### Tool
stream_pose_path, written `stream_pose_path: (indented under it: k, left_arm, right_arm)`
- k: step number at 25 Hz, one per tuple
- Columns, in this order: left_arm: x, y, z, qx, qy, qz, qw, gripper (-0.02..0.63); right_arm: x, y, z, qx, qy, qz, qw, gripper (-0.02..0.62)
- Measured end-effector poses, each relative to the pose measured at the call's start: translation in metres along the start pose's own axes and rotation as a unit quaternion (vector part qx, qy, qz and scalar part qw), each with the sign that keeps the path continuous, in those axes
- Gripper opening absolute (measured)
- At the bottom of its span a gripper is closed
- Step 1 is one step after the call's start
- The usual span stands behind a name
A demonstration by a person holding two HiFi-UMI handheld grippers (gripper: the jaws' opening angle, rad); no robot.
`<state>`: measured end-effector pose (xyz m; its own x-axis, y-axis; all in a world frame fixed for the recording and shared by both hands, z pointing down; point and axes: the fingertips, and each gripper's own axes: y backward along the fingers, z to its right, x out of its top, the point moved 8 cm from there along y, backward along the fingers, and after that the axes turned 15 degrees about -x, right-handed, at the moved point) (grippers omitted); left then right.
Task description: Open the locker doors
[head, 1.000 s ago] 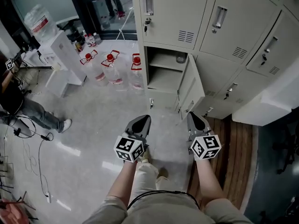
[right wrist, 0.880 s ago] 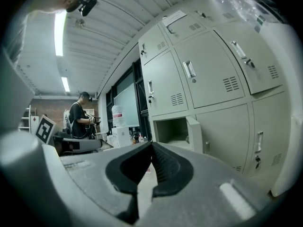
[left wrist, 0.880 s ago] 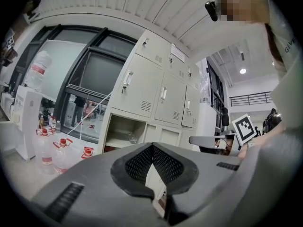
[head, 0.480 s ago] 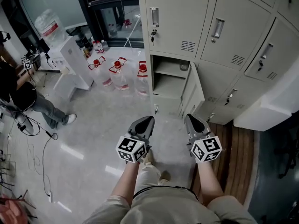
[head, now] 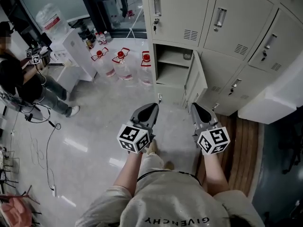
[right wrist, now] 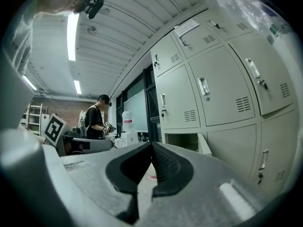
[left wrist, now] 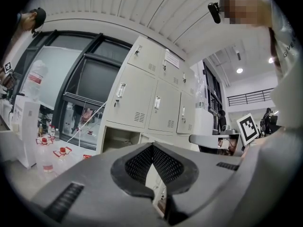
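Note:
A bank of beige lockers [head: 218, 27] fills the upper right of the head view. One lower compartment [head: 171, 66] stands open and looks empty, its door [head: 195, 82] swung out toward me. The doors around it are closed, with handles and keys showing. My left gripper [head: 151, 108] and right gripper [head: 194, 107] hang side by side in front of the lockers, short of the open door and touching nothing. Both are shut and empty. The left gripper view looks past shut jaws [left wrist: 152, 145] at the locker fronts [left wrist: 142, 98]. In the right gripper view, the shut jaws [right wrist: 151, 144] frame the open compartment [right wrist: 182, 141].
Three water bottles [head: 120, 63] with red caps stand on the floor left of the lockers, beside a white cabinet [head: 78, 48]. A person [head: 19, 79] stands at far left, with cables [head: 47, 141] trailing over the floor. A white block [head: 277, 100] juts out at right above wooden flooring [head: 241, 145].
Both grippers have risen a little, still side by side and shut. The head view has shifted, bringing the person at left further into the picture. No locker door has moved.

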<state>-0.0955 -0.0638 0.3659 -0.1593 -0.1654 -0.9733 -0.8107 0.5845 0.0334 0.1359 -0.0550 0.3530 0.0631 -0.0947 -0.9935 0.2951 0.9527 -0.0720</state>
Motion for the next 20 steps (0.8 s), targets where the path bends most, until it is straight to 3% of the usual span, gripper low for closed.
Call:
stream_pose_path:
  k: [20]
  left_arm:
    - [0.032, 0.016, 0.019, -0.003, -0.019, 0.013, 0.9997, -0.002]
  right_arm:
    - [0.022, 0.025, -0.016, 0.010, 0.006, 0.017, 1.000, -0.002]
